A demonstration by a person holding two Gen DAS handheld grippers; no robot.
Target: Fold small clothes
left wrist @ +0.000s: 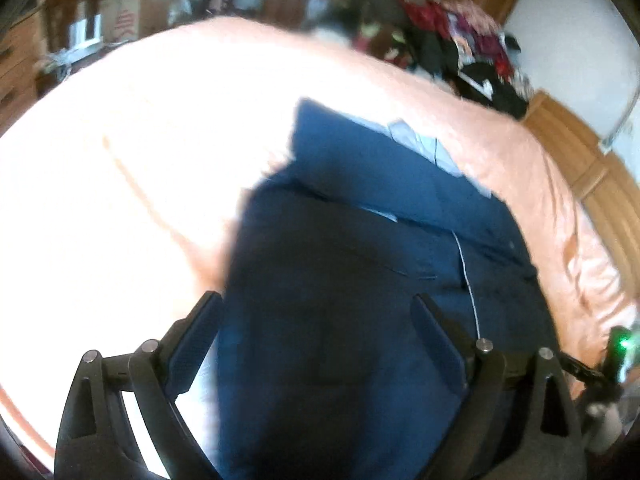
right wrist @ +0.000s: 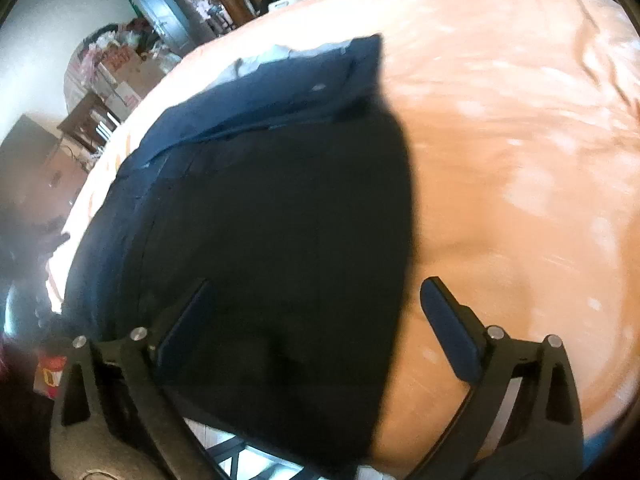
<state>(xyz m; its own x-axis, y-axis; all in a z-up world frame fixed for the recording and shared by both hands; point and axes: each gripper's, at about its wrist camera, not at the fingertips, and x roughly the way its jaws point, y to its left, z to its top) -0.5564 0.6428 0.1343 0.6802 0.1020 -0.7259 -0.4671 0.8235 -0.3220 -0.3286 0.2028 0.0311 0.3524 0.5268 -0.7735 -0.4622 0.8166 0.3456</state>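
Observation:
A pair of dark navy shorts (left wrist: 360, 264) lies spread on an orange bed sheet (left wrist: 120, 168), its waistband and pale inner lining at the far end. My left gripper (left wrist: 316, 300) hovers open over the near part of the shorts, its fingers wide apart with only cloth below them. In the right wrist view the same shorts (right wrist: 260, 208) reach the bed's near edge. My right gripper (right wrist: 316, 284) is open above the garment's right edge, its left finger over dark cloth and its right finger (right wrist: 444, 312) over bare sheet (right wrist: 520, 160).
A heap of dark and red clothes (left wrist: 452, 36) sits at the bed's far right. Wooden furniture (left wrist: 580, 152) stands beyond the right side. Cardboard boxes (right wrist: 120, 76) and shelves crowd the room to the left. The other gripper's green light (left wrist: 624, 344) shows at the right.

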